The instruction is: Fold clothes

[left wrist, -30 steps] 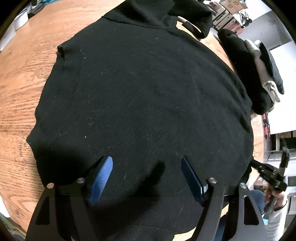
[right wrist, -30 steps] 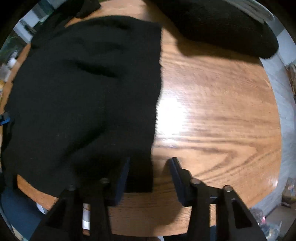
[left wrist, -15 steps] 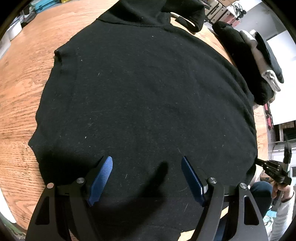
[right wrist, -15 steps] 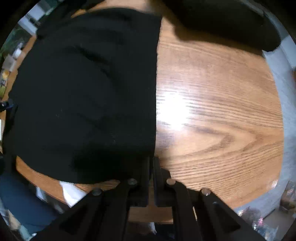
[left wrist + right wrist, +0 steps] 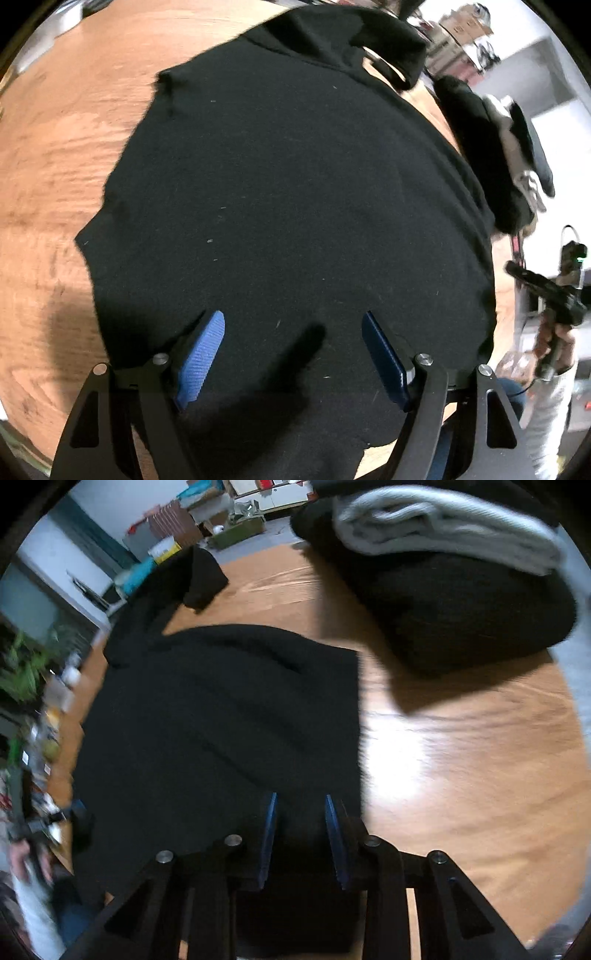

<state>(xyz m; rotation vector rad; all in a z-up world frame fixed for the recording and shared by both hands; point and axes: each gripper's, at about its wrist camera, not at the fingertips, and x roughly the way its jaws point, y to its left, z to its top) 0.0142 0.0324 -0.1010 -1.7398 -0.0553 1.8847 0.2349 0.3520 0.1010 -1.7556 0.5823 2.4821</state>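
A black hooded sweatshirt (image 5: 295, 206) lies flat on the round wooden table (image 5: 55, 155), hood at the far end. My left gripper (image 5: 293, 332) is open, its blue pads (image 5: 201, 354) hovering over the near hem. In the right wrist view the same sweatshirt (image 5: 221, 716) lies left of bare wood. My right gripper (image 5: 300, 834) is open a little over the garment's near right corner, and black cloth fills the gap between the pads (image 5: 269, 834). I cannot tell whether they touch it. The right gripper also shows in the left wrist view (image 5: 546, 295) beyond the table edge.
A stack of folded clothes, black with a grey-white piece on top (image 5: 443, 572), sits at the table's far right; it also shows in the left wrist view (image 5: 498, 147). Bare table wood (image 5: 461, 775) lies right of the sweatshirt. Boxes and clutter stand on the floor behind.
My right gripper shut at the sweatshirt's near right corner half a second ago, then opened partway and tilted up. My left gripper stayed open and shifted slightly over the hem.
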